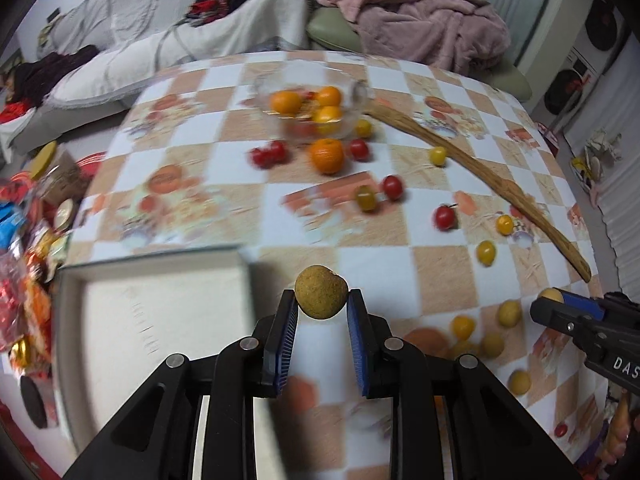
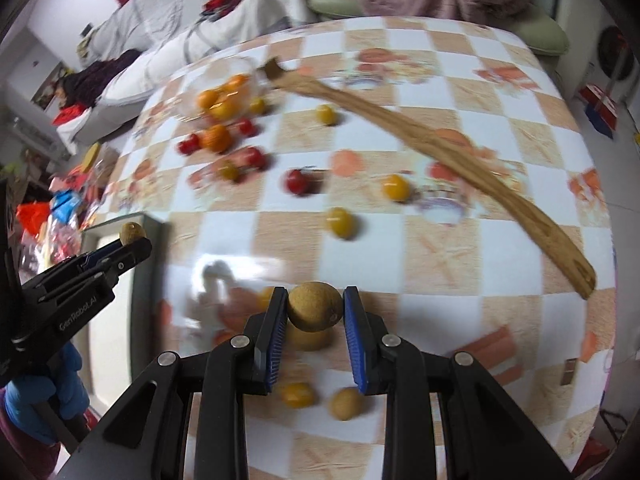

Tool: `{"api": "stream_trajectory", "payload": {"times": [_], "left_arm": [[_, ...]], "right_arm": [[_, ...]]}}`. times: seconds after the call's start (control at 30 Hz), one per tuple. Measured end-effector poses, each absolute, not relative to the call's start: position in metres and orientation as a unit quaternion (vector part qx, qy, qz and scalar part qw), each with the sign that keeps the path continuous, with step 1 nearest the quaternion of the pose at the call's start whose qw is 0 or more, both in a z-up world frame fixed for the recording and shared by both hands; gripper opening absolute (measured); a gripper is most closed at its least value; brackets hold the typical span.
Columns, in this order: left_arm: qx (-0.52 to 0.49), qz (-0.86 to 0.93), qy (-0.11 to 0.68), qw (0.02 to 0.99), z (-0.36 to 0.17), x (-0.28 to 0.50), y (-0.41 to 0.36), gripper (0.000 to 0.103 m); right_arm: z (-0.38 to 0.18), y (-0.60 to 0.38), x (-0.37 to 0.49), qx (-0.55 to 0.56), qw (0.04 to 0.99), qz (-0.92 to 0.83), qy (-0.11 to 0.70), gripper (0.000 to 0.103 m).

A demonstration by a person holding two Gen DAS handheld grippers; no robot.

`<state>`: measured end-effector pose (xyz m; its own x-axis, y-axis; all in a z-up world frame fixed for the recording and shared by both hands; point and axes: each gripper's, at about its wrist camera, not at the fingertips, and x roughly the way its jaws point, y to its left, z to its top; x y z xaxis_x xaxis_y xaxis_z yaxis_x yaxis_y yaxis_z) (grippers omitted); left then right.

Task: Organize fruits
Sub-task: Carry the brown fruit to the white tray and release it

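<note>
My left gripper [image 1: 322, 300] is shut on a brown longan [image 1: 321, 293], held above the checkered table beside a white tray [image 1: 160, 320]. My right gripper [image 2: 315, 307] is shut on another brown longan [image 2: 315, 306] over the table's near part. In the right wrist view the left gripper [image 2: 134, 242] appears at the left with its longan [image 2: 133, 233] by the tray [image 2: 150, 240]. A glass bowl [image 1: 352, 92] at the far side holds oranges [image 1: 286, 103]. One orange [image 1: 327, 155], red cherry tomatoes [image 1: 445, 217] and yellow tomatoes [image 1: 486, 252] lie scattered on the cloth.
A long wooden stick [image 1: 480, 172] curves across the table's right side. More longans [image 2: 346, 403] and a yellow tomato [image 2: 296, 395] lie under my right gripper. Snack packets [image 1: 24, 264] pile up at the left. A sofa with blankets [image 1: 420, 12] stands behind. A blue-gloved hand [image 2: 36, 396] holds the left gripper.
</note>
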<state>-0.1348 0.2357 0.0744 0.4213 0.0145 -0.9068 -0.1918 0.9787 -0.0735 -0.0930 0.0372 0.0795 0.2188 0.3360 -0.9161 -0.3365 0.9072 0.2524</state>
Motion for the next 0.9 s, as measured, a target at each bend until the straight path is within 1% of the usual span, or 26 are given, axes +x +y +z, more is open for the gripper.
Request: {"api": "stream_trajectory", "payload": {"times": [0.2, 0.4, 0.57, 0.77, 0.9], "left_arm": [[-0.088, 0.118, 0.537, 0.830, 0.078, -0.183, 0.292, 0.027], [-0.105, 0.179, 0.559, 0.803, 0.057, -0.227, 0.340, 0.027], [-0.115, 0.201, 0.574, 0.786, 0.039, -0.246, 0.357, 0.027], [-0.119, 0.209, 0.583, 0.776, 0.025, -0.258, 0.363, 0.027], [-0.110, 0.211, 0.586, 0.775, 0.022, -0.262, 0.363, 0.027]], "right_arm": [[0.084, 0.105, -0.109, -0.029, 0.763, 0.276, 0.584, 0.031], [0.079, 0.181, -0.122, -0.051, 0.734, 0.337, 0.587, 0.031], [0.069, 0.228, -0.129, -0.076, 0.719, 0.361, 0.589, 0.031], [0.053, 0.277, -0.136, -0.131, 0.704, 0.379, 0.586, 0.031], [0.036, 0.289, -0.140, -0.161, 0.692, 0.375, 0.595, 0.031]]}}
